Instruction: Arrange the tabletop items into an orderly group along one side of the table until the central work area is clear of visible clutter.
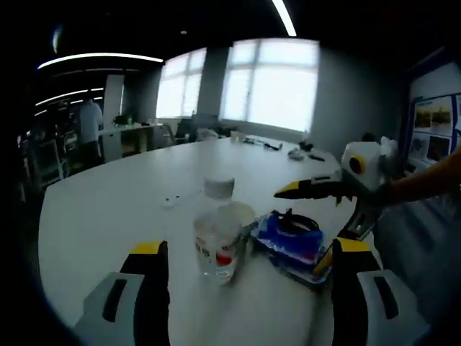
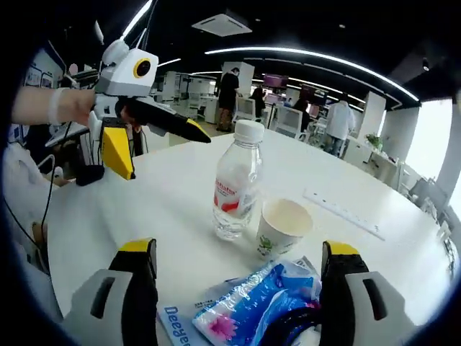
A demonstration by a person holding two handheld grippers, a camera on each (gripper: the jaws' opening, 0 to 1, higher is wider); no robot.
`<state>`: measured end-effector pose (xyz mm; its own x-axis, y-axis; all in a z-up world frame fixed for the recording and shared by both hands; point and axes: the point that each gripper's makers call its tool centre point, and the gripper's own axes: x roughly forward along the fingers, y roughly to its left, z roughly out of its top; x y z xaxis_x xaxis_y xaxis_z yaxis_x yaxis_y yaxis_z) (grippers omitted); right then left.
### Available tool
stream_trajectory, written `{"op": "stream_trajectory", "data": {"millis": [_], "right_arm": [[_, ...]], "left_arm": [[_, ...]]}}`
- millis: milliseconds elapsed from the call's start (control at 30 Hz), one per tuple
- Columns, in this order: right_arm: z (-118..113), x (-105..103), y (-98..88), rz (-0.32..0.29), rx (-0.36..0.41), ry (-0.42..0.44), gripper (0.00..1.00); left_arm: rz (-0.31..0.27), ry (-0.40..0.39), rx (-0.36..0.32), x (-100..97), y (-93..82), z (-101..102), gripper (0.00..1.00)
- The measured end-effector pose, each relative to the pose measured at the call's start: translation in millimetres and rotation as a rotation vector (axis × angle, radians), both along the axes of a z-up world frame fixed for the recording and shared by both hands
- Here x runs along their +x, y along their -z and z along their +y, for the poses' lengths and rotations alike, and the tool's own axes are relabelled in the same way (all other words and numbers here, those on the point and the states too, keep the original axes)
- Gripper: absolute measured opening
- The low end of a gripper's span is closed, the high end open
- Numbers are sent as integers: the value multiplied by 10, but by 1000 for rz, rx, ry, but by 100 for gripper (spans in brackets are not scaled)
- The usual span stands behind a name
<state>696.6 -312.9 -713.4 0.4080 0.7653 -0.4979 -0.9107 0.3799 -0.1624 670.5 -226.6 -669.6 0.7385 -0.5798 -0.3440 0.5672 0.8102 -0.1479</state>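
- The left gripper (image 1: 245, 263) has its two yellow-tipped jaws spread wide apart, and nothing is between them. They sit low over the white table (image 1: 115, 209).
- Ahead of the left gripper stands a clear water bottle (image 1: 216, 234) with a white cap and a red and white label. It stands upright.
- A paper cup (image 1: 241, 214) stands just behind the bottle in the left gripper view, very close to it.
- A blue plastic packet (image 1: 292, 241) lies flat on the table to the right of the bottle, near the right jaw. Something dark lies on top of it, too blurry to tell what.
- The right gripper (image 2: 241, 285) also has its jaws spread wide, holding nothing. The blue packet (image 2: 259, 303) lies between them, close to the camera.
- In the right gripper view the bottle (image 2: 235, 184) stands past the packet, and the cup (image 2: 283, 227) stands just beside it on the right. The cup is open at the top.
- The left gripper (image 2: 155, 137) shows at the top left of the right gripper view, held by a hand (image 2: 68, 107), up above the table (image 2: 346, 180).
- People stand far back in the room.
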Motion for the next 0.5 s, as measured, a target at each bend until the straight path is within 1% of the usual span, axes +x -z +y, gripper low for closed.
{"op": "stream_trajectory", "data": {"millis": [67, 133, 267, 367, 400, 433, 467, 500], "right_arm": [[-72, -2, -52, -1, 6, 7, 90], [-145, -16, -95, 12, 12, 13, 90], [-331, -46, -147, 13, -11, 6, 88], [-419, -84, -170, 59, 2, 12, 88], [-457, -118, -167, 94, 8, 12, 88], [-483, -133, -161, 102, 5, 3, 88], [-520, -165, -130, 124, -16, -6, 88], [-568, -169, -131, 115, -29, -10, 88]], "left_arm": [[1, -3, -4, -51, -17, -17, 91], [1, -14, -19, -103, -44, -33, 91], [3, -15, -17, -245, -62, -110, 91], [8, -18, -24, -331, -64, -179, 92], [16, -16, -24, -375, -51, -219, 92], [18, -16, -21, -402, -44, -243, 92], [18, -16, -20, -441, -34, -281, 92], [23, -13, -20, -468, -24, -311, 92]]}}
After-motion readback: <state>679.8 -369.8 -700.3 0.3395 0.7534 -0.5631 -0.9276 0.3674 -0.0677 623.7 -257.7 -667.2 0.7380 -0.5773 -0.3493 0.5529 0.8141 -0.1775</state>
